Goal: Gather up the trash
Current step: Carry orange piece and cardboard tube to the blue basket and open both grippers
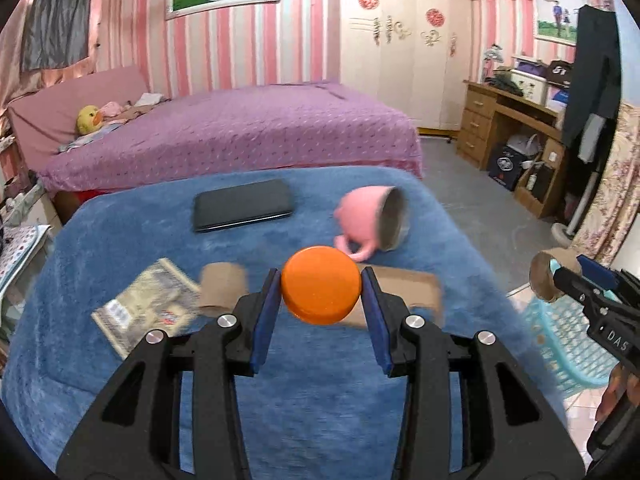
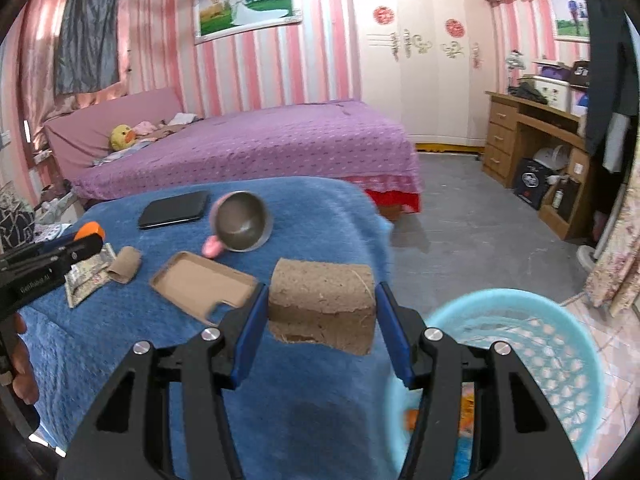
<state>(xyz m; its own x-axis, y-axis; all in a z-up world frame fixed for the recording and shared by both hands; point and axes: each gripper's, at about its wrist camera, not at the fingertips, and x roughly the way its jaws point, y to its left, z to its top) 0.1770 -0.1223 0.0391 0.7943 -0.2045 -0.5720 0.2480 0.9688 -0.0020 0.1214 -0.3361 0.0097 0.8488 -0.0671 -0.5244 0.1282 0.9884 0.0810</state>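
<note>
My left gripper (image 1: pixel 321 294) pinches an orange cap (image 1: pixel 321 285) by its rim, one blue pad on each side, at the centre of my left view. It is a stiff, light plastic disc, smooth enough to slip, so I think the rim is the right place: a hold across the widest part stops it from rolling out. Its flat face tilts up toward me and its short axis runs roughly toward twelve o'clock, away over the blue blanket (image 1: pixel 120 240).

My right gripper (image 2: pixel 322 308) is clamped on a cardboard tube (image 2: pixel 322 304), pads on its two ends. It looks very light, rough and easy to crush, with a torn lower edge, so I judge that a gentle squeeze is enough. Its long axis lies from nine to three o'clock, straight across my jaws.

The blue basket (image 2: pixel 568 364) sits at four o'clock in my right view, on the floor beside the table, with some orange scraps already in it. Both pieces hang above the blanket, not yet over the basket.

Still on the blanket: a flat cardboard tray (image 2: pixel 202 284) at ten o'clock of the tube, a second small tube (image 2: pixel 126 264), a printed packet (image 1: pixel 148 304), a pink cup (image 1: pixel 370 220) on its side and a black phone (image 1: pixel 242 205).
</note>
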